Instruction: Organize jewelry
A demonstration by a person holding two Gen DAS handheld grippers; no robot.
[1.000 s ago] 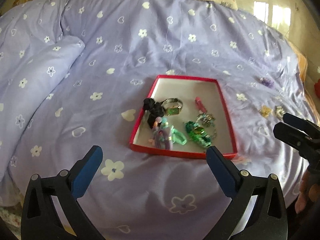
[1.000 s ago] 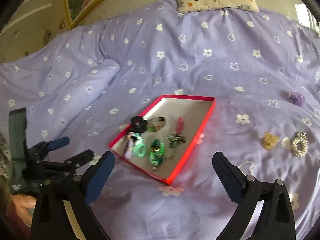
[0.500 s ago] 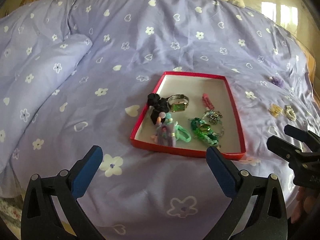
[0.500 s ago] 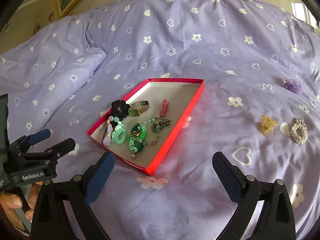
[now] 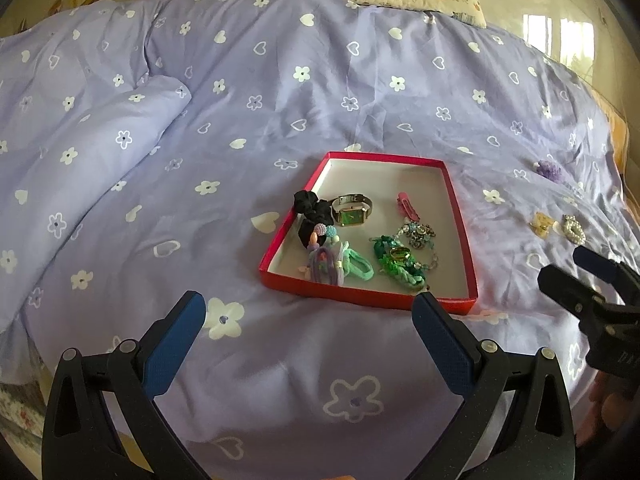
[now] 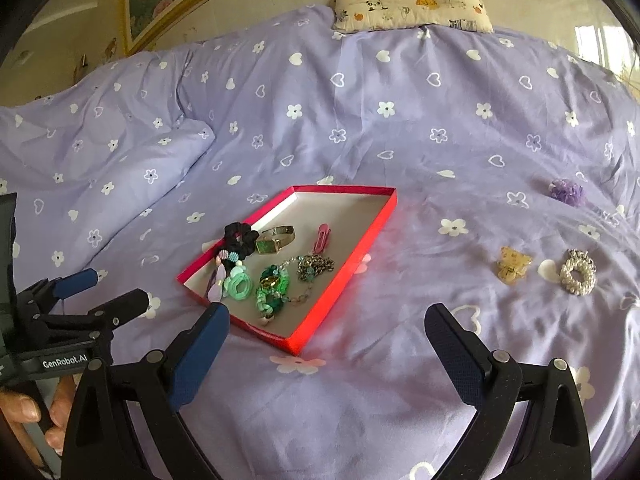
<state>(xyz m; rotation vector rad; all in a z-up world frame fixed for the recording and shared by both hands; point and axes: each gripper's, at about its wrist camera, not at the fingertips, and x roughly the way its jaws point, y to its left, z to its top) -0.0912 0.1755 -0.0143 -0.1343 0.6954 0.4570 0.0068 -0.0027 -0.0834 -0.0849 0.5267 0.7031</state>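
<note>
right wrist view: red tray [image 6: 362, 248] holds tangled green jewelry [image 6: 272, 286].

Bedroom: quilted bed [image 5: 280, 100], pillow [image 6: 412, 2]

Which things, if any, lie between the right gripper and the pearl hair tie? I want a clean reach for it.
Nothing visible does. The right gripper hovers open over bare purple bedspread, and the pearl hair tie lies ahead to its right. The amber clip sits beside the tie, left of it, apart.
</note>
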